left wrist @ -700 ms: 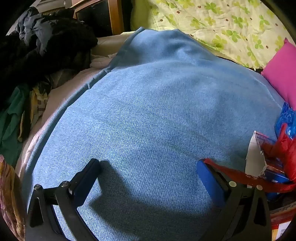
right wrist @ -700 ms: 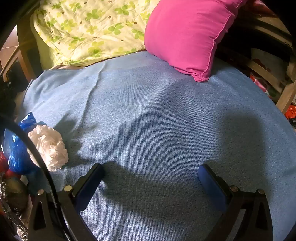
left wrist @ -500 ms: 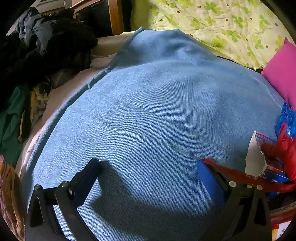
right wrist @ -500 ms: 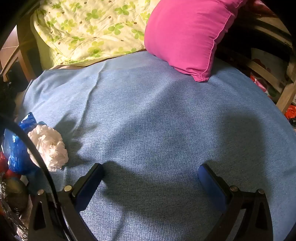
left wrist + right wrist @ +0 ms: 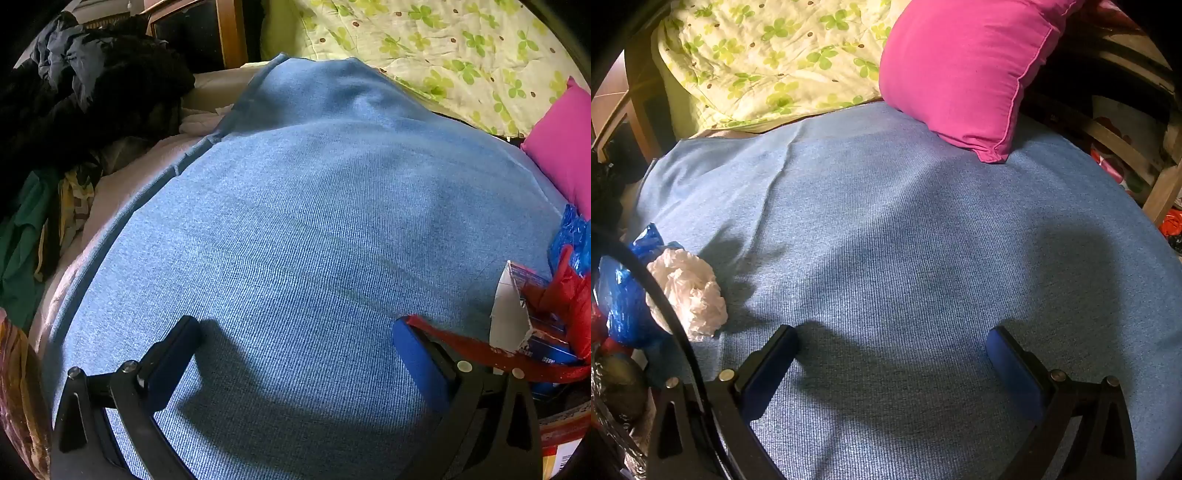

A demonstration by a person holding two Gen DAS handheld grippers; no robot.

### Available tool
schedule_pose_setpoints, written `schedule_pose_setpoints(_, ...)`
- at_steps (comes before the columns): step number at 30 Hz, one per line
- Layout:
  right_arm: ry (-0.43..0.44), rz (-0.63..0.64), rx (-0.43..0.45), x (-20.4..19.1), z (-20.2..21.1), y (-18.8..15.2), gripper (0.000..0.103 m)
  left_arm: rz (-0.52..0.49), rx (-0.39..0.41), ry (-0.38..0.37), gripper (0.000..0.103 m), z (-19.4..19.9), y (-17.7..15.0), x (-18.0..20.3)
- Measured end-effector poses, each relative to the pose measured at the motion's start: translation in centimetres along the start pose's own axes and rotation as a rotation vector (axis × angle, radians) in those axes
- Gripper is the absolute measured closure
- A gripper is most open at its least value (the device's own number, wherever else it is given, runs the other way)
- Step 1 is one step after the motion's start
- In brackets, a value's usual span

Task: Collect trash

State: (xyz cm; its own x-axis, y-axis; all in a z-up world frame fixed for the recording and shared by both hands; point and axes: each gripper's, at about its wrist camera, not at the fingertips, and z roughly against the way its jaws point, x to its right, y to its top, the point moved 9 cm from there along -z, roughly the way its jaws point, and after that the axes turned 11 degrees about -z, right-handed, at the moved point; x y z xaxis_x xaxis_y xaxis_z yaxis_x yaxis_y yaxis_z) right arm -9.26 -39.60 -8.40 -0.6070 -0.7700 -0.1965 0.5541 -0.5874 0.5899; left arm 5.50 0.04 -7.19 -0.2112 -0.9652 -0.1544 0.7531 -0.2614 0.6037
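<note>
A heap of trash lies on the blue blanket. In the left wrist view it sits at the right edge: a red plastic bag, a white and blue carton and crumpled blue plastic. A red strip of the bag lies against the right finger. My left gripper is open and holds nothing. In the right wrist view a crumpled white plastic ball and the blue plastic lie at the left, beside my open, empty right gripper. A black cable crosses in front of them.
A pink pillow and a green-flowered quilt lie at the far side of the blanket. Dark clothes are piled at the left in the left wrist view. Wooden furniture stands at the right edge.
</note>
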Motion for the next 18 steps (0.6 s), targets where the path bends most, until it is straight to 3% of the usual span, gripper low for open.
schedule_pose_setpoints(8, 0.002, 0.002, -0.006, -0.1, 0.1, 0.2, 0.0, 0.002, 0.004, -0.007, 0.0, 0.0, 0.0, 0.2)
schedule_pose_setpoints(12, 0.046, 0.006, -0.022, 0.0, 0.1, 0.3, 0.0, -0.003, 0.006, -0.012, 0.0, 0.3, 0.1, 0.2)
schedule_pose_setpoints(14, 0.078, -0.004, -0.036, 0.2, 0.5, 0.4, 0.0, -0.006, 0.011, -0.02, 0.0, 0.6, 0.0, 0.3)
schedule_pose_setpoints(18, 0.063, -0.036, -0.019, 1.8, 2.2, 0.9, 0.0, -0.006, 0.029, -0.025, 0.0, 1.7, -0.1, 0.1)
